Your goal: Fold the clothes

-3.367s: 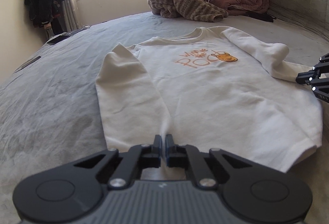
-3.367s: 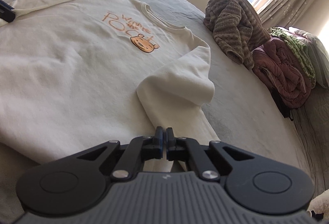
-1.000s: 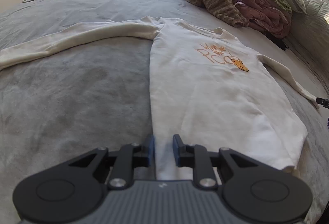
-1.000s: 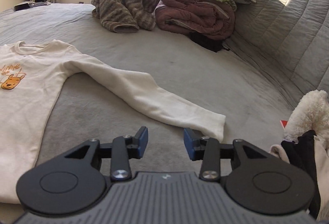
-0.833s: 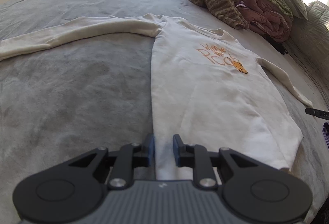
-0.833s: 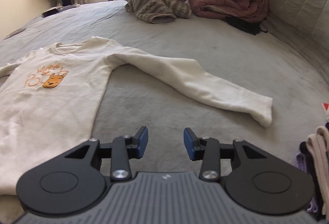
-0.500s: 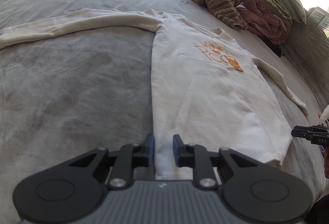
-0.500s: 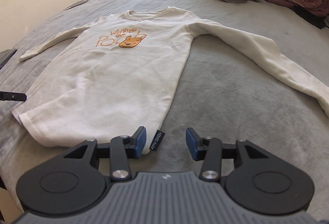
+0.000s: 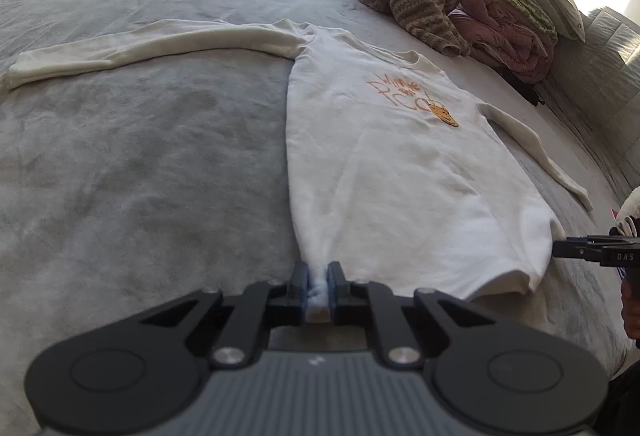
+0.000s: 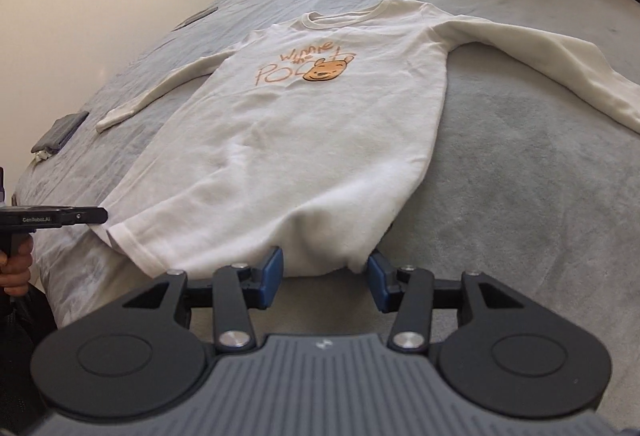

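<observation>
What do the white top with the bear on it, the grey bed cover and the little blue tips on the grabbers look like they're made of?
White top: probably soft fleecy cotton knit, matte and slightly fuzzy, with a ribbed collar and a flat orange print.
Grey bed cover: seemingly plush, short-pile fabric; brushing leaves darker and lighter patches.
Blue tips: likely rubber or soft plastic pads, smooth and dull, on black hard-plastic-looking fingers.

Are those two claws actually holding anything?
The left gripper pinches the white sweatshirt at its bottom hem corner. The right gripper is open at the other corner.
</observation>
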{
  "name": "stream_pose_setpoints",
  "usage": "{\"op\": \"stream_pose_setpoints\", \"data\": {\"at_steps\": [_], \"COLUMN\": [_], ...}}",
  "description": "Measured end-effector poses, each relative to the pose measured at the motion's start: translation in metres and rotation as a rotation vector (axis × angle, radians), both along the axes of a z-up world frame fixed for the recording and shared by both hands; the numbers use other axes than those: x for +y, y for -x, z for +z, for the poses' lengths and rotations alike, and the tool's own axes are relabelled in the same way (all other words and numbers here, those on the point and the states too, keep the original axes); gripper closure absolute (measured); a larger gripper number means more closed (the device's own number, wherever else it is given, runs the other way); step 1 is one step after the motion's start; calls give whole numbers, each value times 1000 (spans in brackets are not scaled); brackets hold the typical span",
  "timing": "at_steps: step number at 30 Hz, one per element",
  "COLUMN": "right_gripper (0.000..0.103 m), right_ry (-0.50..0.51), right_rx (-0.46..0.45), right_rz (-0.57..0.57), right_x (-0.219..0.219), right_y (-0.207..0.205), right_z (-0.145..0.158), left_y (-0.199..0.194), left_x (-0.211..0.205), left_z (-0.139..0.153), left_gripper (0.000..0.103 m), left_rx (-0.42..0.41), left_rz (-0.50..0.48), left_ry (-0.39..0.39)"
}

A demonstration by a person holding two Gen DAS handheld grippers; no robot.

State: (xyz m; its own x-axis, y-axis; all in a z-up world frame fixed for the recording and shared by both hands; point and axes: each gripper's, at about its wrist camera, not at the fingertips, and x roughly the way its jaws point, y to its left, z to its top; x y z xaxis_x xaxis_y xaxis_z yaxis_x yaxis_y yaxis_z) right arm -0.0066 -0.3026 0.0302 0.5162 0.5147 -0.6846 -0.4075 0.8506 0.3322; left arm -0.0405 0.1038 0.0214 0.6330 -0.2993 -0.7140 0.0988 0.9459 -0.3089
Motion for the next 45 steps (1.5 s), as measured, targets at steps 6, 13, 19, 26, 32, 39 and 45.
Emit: {"op": "stream_pose_setpoints", "data": {"at_steps": [6,13,19,26,32,39,45], "right_gripper": [60,60,53,45,45,45,45], "right_ry": [-165,-67,-59,-14,-103,-144,-213], "right_rx": [-138,-88,-43,16,85,-25,-79], "right_rz": [94,-63,-146,-100,-154,-23,7], "right_x": [6,-5,-28,-16,-29,-3,11], "right_y": [15,-1,-4,-9,-14,-10,-14], "right_z": [27,21,14,1,-2,11,17], "left_y": [2,-1,-2,-6,-6,-9,-9], "left_x": [8,4,3,0,0,-3,-2], "left_z": [4,-2,-3,-3,-3,-3,-4], "left_gripper": [94,94,93,93,93,94,93], "left_rx": [-27,-1,1,2,1,0,2], "left_rz": [9,4,2,-2,-5,-6,-7], "left_ry": [43,24,22,11,4,-9,-7]}}
